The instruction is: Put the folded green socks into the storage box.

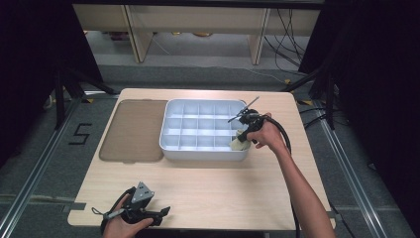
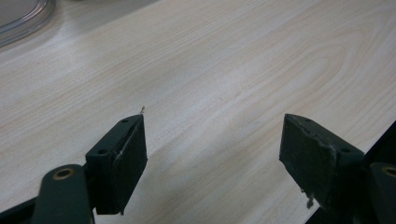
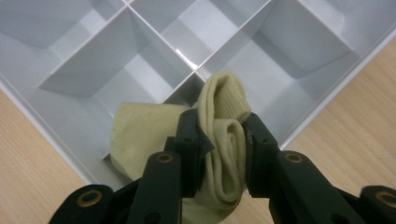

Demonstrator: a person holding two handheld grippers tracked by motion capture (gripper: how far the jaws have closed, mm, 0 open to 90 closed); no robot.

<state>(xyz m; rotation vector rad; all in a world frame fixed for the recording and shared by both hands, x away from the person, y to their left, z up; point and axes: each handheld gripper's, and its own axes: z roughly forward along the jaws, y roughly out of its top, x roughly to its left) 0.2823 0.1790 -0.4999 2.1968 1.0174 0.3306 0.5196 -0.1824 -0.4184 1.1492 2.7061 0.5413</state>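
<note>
My right tool (image 3: pixel 219 154) is clamped on a rolled pale yellow cloth (image 3: pixel 224 140), looks like a sock or small towel, jaws pinching the roll from both sides. In the high view the right tool (image 1: pixel 243 135) sits over the near right corner of the white divided tray (image 1: pixel 171 106), and the cloth (image 1: pixel 238 143) hangs right at that corner compartment. In the right gripper view part of the cloth spills down into a cell at the tray's edge, the rolled end standing up between the jaws. Cannot tell if it touches the cell floor.

My left tool (image 2: pixel 212 154) is idle, jaws wide apart, nothing between them, just bare table (image 2: pixel 233 70) ahead. In the high view the left tool (image 1: pixel 136 208) rests low at the near left edge of the table, well apart from the tray. The tinted flat lid (image 1: pixel 131 131) lies just beside the tray on its left.

Progress, my read: cloth is picked and brought to the tray, so the carry is mostly done. Left to do: lower it fully into the cell, release, pull out. All other cells that I can see look empty. Lid is off, may need closing later, just a guess.
</note>
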